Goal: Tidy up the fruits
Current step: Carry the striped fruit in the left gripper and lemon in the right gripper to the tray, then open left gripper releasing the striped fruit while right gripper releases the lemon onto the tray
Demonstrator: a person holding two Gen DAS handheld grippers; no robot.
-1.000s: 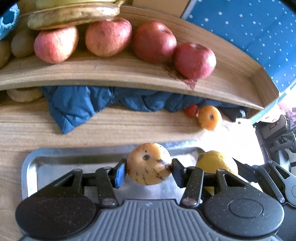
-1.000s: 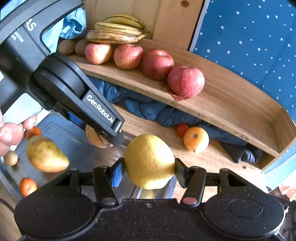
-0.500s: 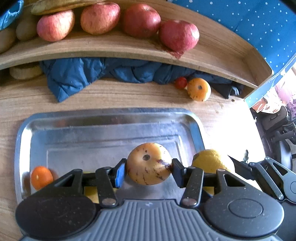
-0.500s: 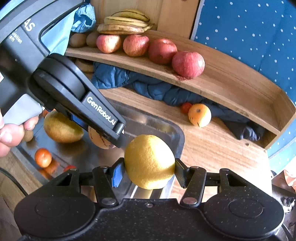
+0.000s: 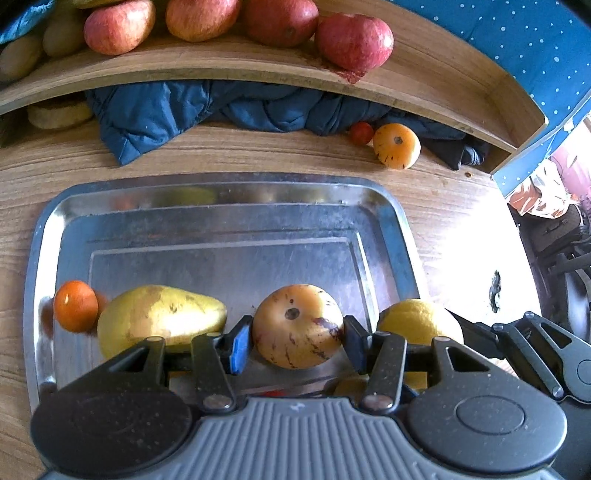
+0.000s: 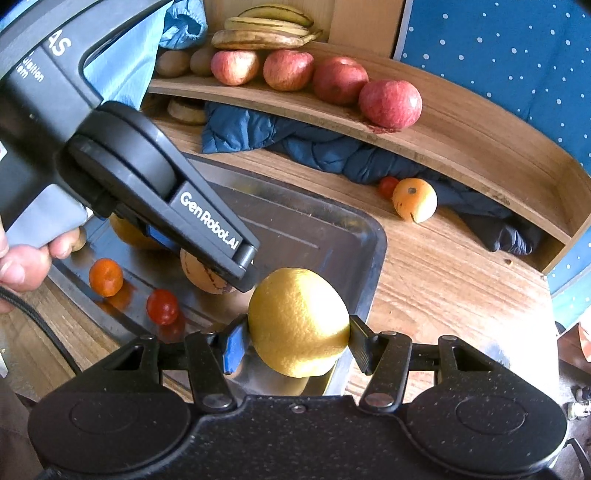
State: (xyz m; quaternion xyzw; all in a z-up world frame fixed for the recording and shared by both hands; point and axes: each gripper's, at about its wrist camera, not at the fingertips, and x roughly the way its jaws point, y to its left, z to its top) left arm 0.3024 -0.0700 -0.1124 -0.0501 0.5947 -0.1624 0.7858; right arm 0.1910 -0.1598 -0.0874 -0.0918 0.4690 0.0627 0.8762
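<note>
— Changed since a moment ago? 
— Pulled back from the shelf point(image 5: 443, 74); more of the metal tray point(image 5: 229, 192) in sight from the left wrist, plus a pear point(image 5: 159, 317) and a small orange point(image 5: 75, 304) at the tray's left end, both out of view a second ago. From the right wrist, a cherry tomato point(image 6: 162, 305) now plain near the tray's front edge.
— Left gripper point(image 5: 297, 341)?
— Clamped on a spotted orange-yellow fruit point(image 5: 297, 326), pinched from both sides, held over the tray's front right part.
— Right gripper point(image 6: 297, 345)?
— Closed on a lemon point(image 6: 298, 321), held at the tray's right corner, just beside the left gripper's fruit.
— Elsewhere?
— Four red apples point(image 6: 389, 103) in a row on the shelf, bananas point(image 6: 266, 31) at its left end. Another spotted fruit point(image 5: 397, 146) and a tiny tomato point(image 5: 361, 133) on the worktop point(image 5: 461, 221) under the shelf, against a blue cloth point(image 5: 221, 107), well apart from both grippers.
</note>
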